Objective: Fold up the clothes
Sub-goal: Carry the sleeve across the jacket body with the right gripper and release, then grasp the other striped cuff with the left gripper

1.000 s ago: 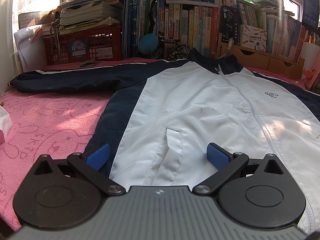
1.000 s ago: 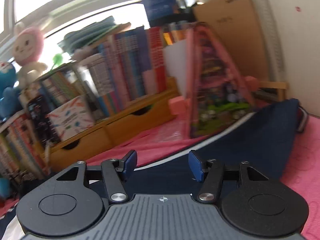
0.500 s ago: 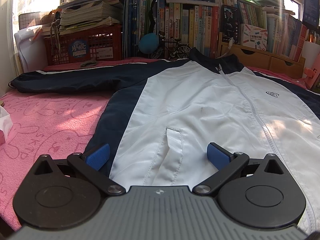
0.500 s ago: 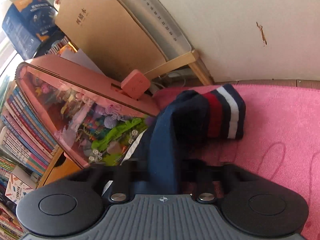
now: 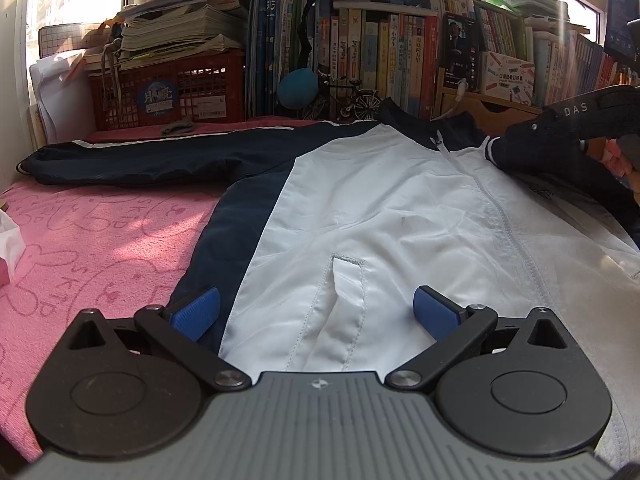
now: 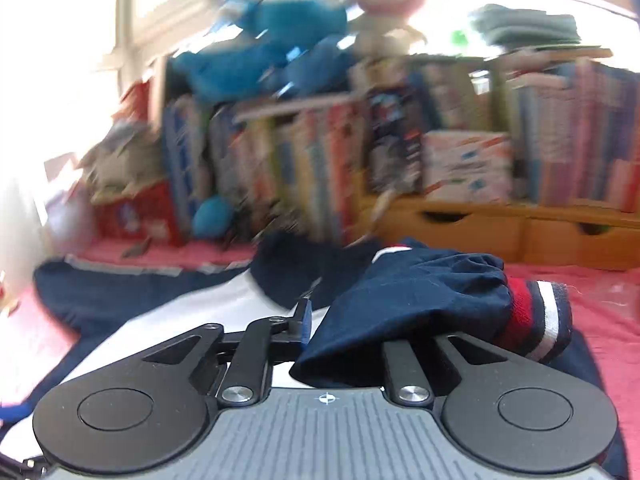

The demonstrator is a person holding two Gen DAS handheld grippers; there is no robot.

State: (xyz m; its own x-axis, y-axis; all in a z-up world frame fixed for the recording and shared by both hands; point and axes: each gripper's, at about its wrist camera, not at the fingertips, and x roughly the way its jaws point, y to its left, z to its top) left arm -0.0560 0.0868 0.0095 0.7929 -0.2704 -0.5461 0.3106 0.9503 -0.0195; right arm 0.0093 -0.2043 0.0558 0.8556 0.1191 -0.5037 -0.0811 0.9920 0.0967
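Right tool [image 6: 320, 332]: closed on the dark sleeve [image 6: 424, 300], striped cuff draped over it.
Left tool [image 5: 316, 312]: wide apart, holding nothing, low over the jacket [image 5: 380, 208].
Jacket: spread flat on the pink surface [image 5: 92, 232].
Room: bookshelf [image 5: 380, 52] behind.

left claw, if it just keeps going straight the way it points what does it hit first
Probably the jacket: the open left claw hovers low over its white front by the pocket slit, aimed toward the collar. Depth is hard to judge.
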